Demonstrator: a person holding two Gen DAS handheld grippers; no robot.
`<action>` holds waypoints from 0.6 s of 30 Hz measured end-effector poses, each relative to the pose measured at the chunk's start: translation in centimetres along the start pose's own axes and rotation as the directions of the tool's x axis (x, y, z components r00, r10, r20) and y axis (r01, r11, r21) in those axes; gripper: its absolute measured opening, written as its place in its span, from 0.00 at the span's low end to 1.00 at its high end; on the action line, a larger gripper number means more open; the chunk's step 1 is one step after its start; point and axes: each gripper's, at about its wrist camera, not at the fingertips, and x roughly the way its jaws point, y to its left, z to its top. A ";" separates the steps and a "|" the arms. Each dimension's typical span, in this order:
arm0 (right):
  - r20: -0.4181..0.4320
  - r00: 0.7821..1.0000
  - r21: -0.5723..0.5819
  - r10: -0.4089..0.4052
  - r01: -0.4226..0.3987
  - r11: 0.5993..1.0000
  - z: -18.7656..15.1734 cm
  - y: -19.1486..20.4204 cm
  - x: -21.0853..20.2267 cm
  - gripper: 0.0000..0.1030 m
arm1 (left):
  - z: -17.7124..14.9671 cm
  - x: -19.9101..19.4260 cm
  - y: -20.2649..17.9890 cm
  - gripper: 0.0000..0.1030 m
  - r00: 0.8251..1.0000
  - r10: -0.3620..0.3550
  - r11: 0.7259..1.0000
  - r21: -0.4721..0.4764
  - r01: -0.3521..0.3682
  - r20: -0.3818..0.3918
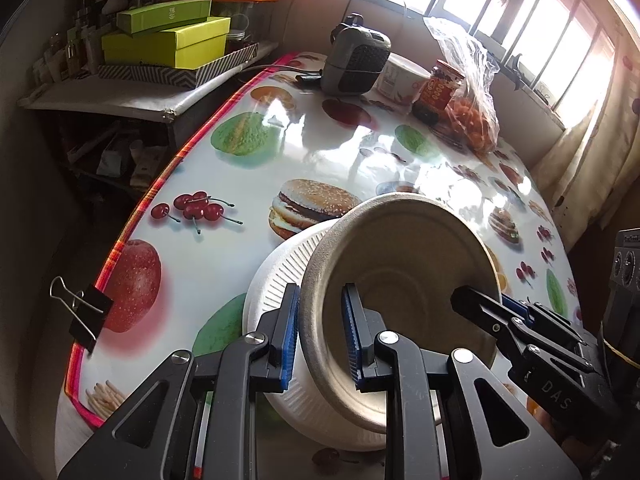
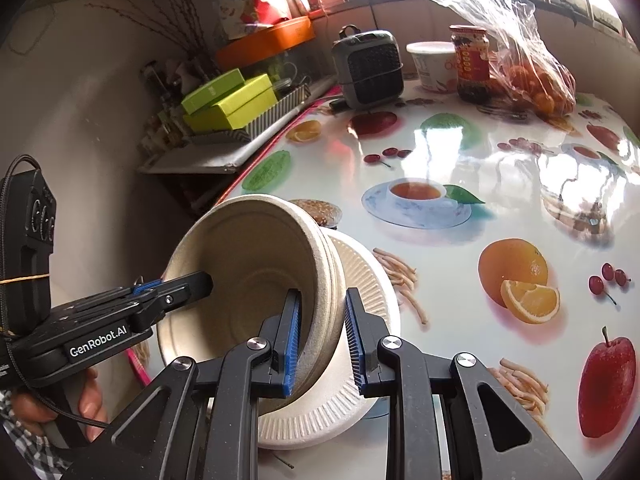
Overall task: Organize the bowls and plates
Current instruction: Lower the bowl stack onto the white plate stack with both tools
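Glossy fruit-and-burger print tablecloth (image 1: 320, 140) under everything, window light glaring off it.

Nearest: my left gripper (image 1: 320, 334) has its blue pads either side of the beige bowl's (image 1: 400, 264) rim, one outside, one inside the wall. Pads look close to the wall but I can't tell if they're actually pinching yet. My right gripper (image 2: 322, 336) straddles the opposite rim the same way, w/ a bit more gap showing on the outer side; again can't say it's clamped. Bowl is tilted up on edge, mouth toward me, and in the right wrist view the rim shows several layers, so prob a small nested stack. It's leaning on/into the white ribbed plate (image 1: 280, 276), which sits on the table just behind and below it.

Handling, my guess: molded pulp, v. light, semi-stiff, rim flexes if squeezed hard. Matte surface should grip OK vs the ribbed pads. Best hold is the rolled rim, both sides, gentle. Nested ones may slide apart if tipped further. Plate is likely foam or paper, light too, could skid on the slick cloth.

Farther back: small grey heater (image 1: 356, 60), white tub (image 2: 434, 64), red-label jar (image 1: 438, 92), bag of oranges (image 2: 532, 80). Off to the side, green boxes (image 1: 168, 40) on a shelf.
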 end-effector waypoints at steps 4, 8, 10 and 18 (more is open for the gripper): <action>-0.003 1.000 0.002 -0.003 0.003 1.000 0.1 -0.1 0.3 0.21 | 0.0 0.3 0.1 0.21 1.000 -0.003 1.000 -0.003 0.003 -0.007; -0.002 1.000 -0.001 -0.007 0.007 1.000 0.2 0.0 0.4 0.21 | 0.2 0.4 0.2 0.21 1.000 -0.002 1.000 -0.001 0.002 -0.009; -0.002 1.000 0.002 -0.010 0.010 1.000 0.2 -0.1 0.4 0.21 | 0.1 0.5 0.2 0.21 1.000 -0.003 1.000 0.001 0.003 -0.008; 0.002 1.000 0.003 -0.020 0.020 1.000 0.3 -0.2 0.6 0.27 | 0.2 0.6 0.2 0.22 1.000 -0.007 1.000 0.002 0.007 -0.005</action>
